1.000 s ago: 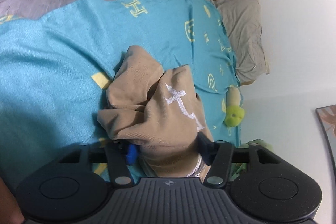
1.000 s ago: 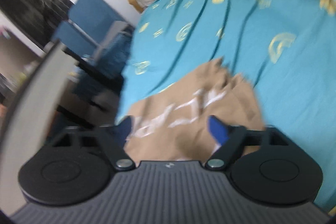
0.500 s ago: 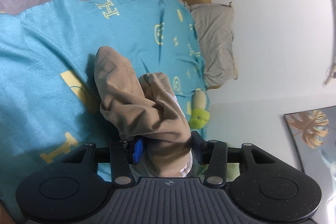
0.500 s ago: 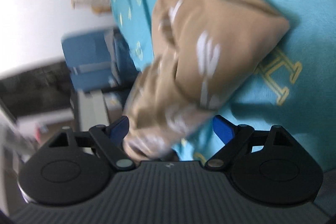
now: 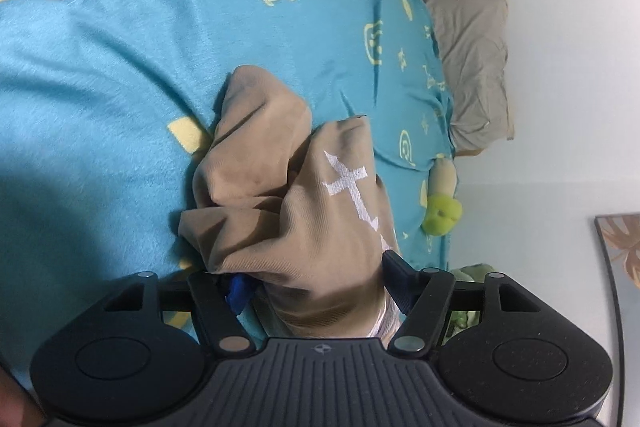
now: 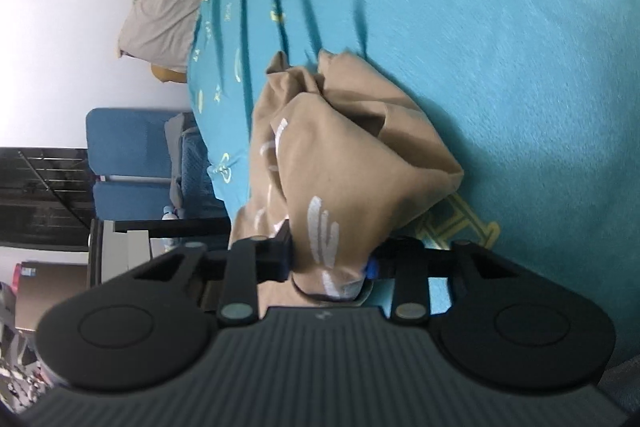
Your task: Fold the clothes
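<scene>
A tan garment [image 5: 288,195] with white print hangs bunched over a teal blanket [image 5: 100,107] on a bed. My left gripper [image 5: 312,287] is closed onto a thick wad of it, and cloth drapes over both fingers. In the right wrist view the same tan garment [image 6: 344,171] bulges out in front of my right gripper [image 6: 328,263]. That gripper is shut on a narrow gathered end with white stripes. The far folds of the garment rest on the blanket [image 6: 500,47].
A grey pillow [image 5: 472,47] lies at the head of the bed against a white wall, with a green plush toy [image 5: 442,215] beside it. A blue chair [image 6: 128,163] and dark furniture stand past the bed's edge. A framed picture [image 5: 620,247] hangs on the wall.
My right gripper, open half a second ago, has shut on the garment's end. The left gripper kept its hold while its view swung and came back.
</scene>
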`<state>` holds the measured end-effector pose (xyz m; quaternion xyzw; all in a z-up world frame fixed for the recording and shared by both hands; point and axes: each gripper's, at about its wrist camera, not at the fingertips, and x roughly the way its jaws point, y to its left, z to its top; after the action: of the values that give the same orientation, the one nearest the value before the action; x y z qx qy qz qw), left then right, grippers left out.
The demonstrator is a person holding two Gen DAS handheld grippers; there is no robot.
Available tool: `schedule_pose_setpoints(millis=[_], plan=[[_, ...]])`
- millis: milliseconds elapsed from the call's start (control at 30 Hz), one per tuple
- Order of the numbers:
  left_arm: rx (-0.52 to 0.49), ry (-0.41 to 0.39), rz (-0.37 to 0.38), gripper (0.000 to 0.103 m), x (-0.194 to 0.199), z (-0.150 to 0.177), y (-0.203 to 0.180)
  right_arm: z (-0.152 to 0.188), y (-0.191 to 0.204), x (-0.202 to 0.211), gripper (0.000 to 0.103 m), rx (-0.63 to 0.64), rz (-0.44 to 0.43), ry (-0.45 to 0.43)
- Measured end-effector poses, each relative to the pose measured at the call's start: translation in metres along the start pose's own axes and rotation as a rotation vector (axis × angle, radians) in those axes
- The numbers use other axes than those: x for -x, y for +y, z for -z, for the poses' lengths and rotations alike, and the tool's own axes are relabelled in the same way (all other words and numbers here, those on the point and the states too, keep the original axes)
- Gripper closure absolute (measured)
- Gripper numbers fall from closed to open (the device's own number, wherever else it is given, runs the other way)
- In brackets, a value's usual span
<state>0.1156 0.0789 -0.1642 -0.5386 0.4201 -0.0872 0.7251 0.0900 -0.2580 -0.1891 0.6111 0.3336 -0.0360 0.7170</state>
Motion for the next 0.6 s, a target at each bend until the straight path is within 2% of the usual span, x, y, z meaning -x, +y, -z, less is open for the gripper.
schedule_pose_setpoints(millis=[133,333,467,600], plan=[[-0.018,-0.002,-0.013,0.054,-0.002,-0.001,-0.002,0.001,0.008,0.003,0.077,0.07,-0.005,-0.021],[-0.064,0.033,0.033,0.063,0.013,0.005,-0.021,-0.002,0.021,0.037,0.078,0.094,-0.015,-0.043],[-0.124,0.039,0.048,0.065,0.033,0.022,-0.06,-0.009,0.035,0.07,0.078,0.114,-0.035,-0.058],[-0.204,0.042,0.072,0.065,0.048,0.049,-0.122,-0.03,0.053,0.112,0.078,0.11,-0.085,-0.095]])
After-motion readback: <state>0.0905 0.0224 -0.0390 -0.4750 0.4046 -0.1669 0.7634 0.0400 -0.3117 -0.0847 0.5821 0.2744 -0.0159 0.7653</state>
